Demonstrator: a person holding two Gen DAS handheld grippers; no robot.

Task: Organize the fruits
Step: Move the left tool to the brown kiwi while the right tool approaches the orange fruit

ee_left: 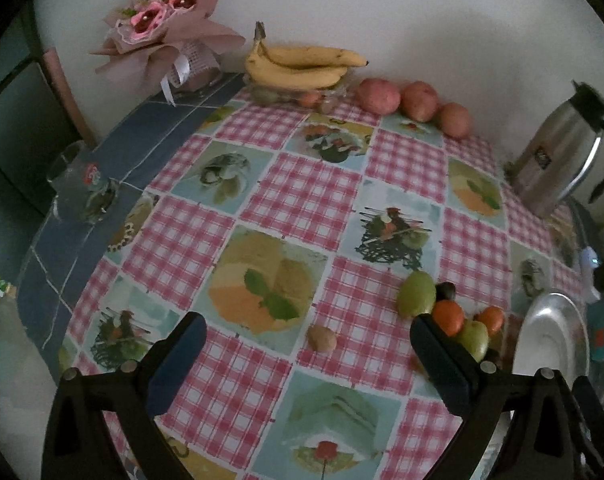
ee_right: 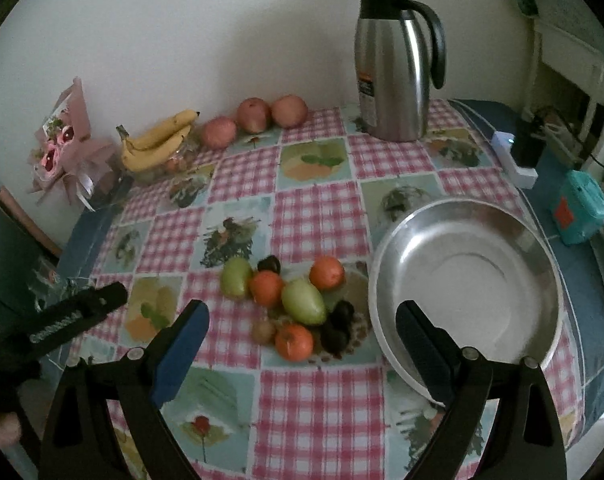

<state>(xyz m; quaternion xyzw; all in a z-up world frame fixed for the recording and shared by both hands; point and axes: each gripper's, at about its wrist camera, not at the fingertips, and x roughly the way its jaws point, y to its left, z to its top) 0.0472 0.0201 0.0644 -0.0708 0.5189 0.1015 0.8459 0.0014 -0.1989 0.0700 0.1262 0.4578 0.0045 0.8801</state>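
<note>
Checked tablecloth (ee_right: 318, 220) against white wall (ee_right: 221, 40); steel plate (ee_right: 462, 216) probably empty; both grippers' fingers wide.

Small fruit pile (ee_left: 450, 312) beside plate (ee_left: 550, 332)

left black plastic two-finger gripper (ee_left: 308, 354) showing blue pads, silver screws | right black plastic two-finger gripper (ee_right: 302, 330) showing matching blue pads, silver screws

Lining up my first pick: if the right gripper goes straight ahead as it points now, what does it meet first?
Probably the nearest orange in the fruit cluster, between the open right gripper fingers; depth is uncertain.
</note>
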